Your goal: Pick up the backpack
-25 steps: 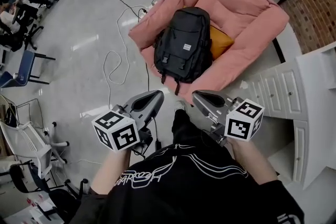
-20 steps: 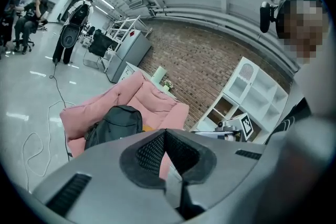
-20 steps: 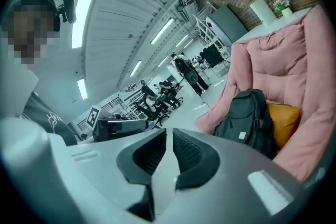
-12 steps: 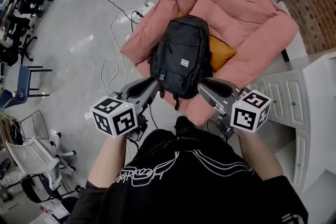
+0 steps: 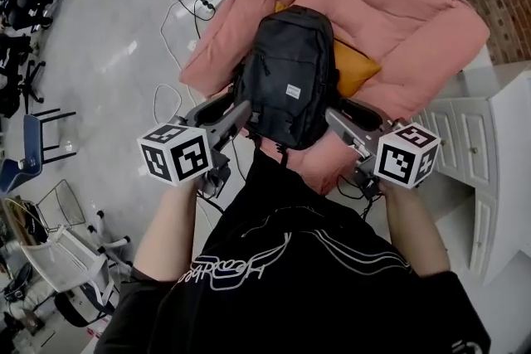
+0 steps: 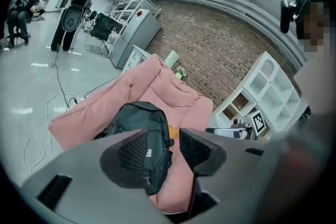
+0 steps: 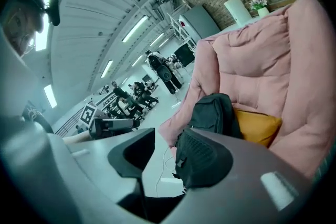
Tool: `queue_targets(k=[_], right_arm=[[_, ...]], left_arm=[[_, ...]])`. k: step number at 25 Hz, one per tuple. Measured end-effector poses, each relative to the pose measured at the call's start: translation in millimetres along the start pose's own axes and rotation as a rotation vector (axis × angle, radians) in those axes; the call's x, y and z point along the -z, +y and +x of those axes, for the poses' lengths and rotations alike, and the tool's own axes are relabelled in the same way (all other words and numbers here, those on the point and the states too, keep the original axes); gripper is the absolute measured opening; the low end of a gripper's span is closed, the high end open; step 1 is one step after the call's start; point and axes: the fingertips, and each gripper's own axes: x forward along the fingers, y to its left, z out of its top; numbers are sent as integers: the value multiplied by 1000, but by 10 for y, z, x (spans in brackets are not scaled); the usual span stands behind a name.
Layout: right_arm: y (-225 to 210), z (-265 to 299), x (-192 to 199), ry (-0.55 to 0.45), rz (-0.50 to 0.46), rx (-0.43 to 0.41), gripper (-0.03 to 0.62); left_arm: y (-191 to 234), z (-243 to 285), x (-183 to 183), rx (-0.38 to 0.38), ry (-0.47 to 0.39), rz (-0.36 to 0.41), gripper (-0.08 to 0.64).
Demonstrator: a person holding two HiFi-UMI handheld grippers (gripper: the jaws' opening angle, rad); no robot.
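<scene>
Now flanking the backpack (image 5: pixel 290 70) with left gripper (image 5: pixel 238 110) and right gripper (image 5: pixel 340 113), both just opened, empty; could nip only loose fabric and slip, or catch the cushion (image 5: pixel 357 72) at right.

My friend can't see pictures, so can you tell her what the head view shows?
A black backpack sits on a pink armchair, with an orange cushion beside it. A person holds the left gripper and right gripper out toward it, one on each side; their jaws have just been opening, with nothing between them.
</scene>
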Motion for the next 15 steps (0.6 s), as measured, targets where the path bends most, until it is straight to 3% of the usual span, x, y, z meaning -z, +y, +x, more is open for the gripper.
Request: queue_targets(k=[7,15], right_arm=[[-468,328,-98,16,54,122,202],[-1019,685,83,87,91,241,238]], left_arm=[[485,506,-186,16,113,7,223],[981,1088,-126,23,257,8,282]])
